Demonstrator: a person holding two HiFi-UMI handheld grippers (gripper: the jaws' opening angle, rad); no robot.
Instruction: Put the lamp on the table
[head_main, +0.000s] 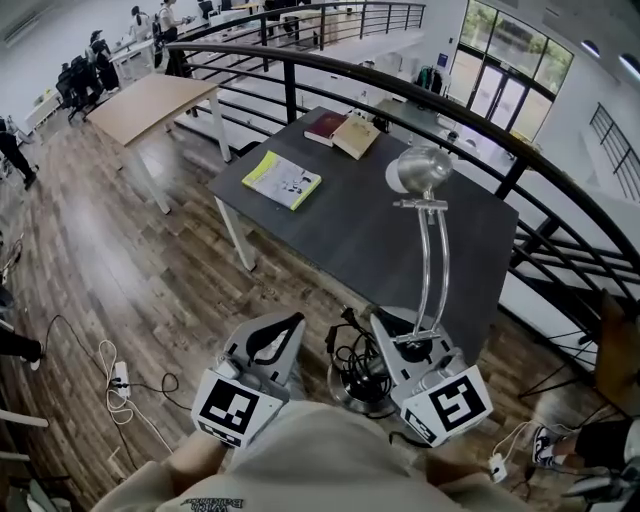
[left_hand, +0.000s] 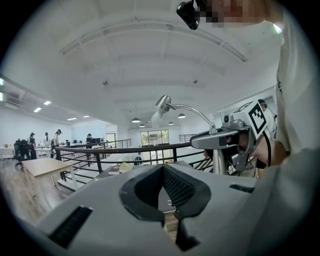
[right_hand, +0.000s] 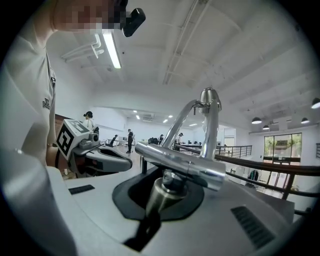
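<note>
My left gripper (head_main: 272, 338) hung beside the lamp with its jaws together and nothing between them. I read it as a spare, kept close in case the load tipped. Just to its right, the black cord (head_main: 352, 362) lay bunched over the lamp's round base (head_main: 365, 398), probably gathered there so it would not drag or snag. My right gripper (head_main: 402, 346) was clamped on the lamp (head_main: 420, 170) low on its stem, right above the base. I judged that the sensible spot: the weight sits low there, so the tall chrome arms and the shade stood nearly upright. The lamp was in the air near my body, over the wooden floor and short of the dark tabletop (head_main: 370, 222). A booklet (head_main: 283, 180) and two books (head_main: 342, 132) lay on the far half of the tabletop. The near half was bare, which I took as the place for the lamp.
</note>
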